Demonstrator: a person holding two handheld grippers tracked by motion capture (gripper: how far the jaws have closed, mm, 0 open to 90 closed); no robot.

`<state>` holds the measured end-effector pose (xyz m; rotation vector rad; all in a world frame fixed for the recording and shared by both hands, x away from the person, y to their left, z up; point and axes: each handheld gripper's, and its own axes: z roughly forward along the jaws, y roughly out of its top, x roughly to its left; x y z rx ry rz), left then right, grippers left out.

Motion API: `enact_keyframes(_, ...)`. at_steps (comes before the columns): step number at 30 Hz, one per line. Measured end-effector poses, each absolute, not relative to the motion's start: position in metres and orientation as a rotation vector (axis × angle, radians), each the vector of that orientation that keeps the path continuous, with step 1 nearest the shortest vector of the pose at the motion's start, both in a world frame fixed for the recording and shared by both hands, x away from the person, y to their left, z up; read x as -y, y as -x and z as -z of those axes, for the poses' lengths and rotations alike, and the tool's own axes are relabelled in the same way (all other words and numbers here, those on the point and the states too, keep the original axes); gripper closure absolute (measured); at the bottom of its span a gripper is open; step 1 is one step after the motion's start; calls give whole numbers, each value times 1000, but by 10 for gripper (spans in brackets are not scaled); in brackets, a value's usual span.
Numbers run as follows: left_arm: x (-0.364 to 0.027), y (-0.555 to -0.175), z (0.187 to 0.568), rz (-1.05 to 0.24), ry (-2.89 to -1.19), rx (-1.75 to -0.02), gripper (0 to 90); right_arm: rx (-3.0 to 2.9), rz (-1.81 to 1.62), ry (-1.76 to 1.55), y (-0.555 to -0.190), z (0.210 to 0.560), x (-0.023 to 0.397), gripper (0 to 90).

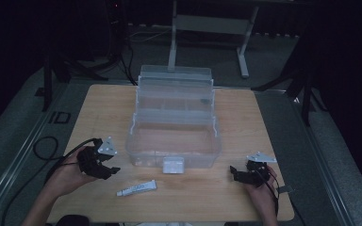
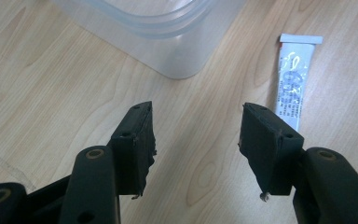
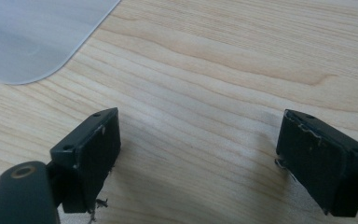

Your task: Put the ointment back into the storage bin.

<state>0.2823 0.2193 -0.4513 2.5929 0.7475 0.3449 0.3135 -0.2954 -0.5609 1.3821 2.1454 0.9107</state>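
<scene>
A clear plastic toolbox (image 1: 173,127) stands open in the middle of the wooden table (image 1: 245,113), its tiered trays raised at the back. A small white tube (image 1: 136,189) lies on the table in front of the box. My left gripper (image 1: 109,165) is held low at the left, left of the tube, open and empty. In the left gripper view the tube (image 2: 292,81) lies just beyond the right jaw and a corner of the box (image 2: 168,37) is ahead. My right gripper (image 1: 235,174) hovers at the right front, open and empty, over bare wood, with a box corner (image 3: 32,42) at upper left.
The box's white latch (image 1: 173,165) juts from its front wall toward the table's near edge. Cables (image 1: 42,150) trail off the left side of the table. A desk frame (image 1: 207,28) stands on the floor beyond the table's far edge.
</scene>
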Motion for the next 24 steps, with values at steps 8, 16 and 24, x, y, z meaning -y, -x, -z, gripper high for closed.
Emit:
enact_keyframes(8, -212, -283, 451, -316, -2655, -696, 458, -2145, -911, -1382, -314, 561, 295, 133)
enact_keyframes(16, -205, -285, 449, -302, -2704, -678, 457, -2145, -911, -1382, -314, 561, 295, 133)
enact_keyframes(24, -198, -286, 448, -288, -2746, -698, 457, -2145, -911, -1382, -314, 561, 295, 133)
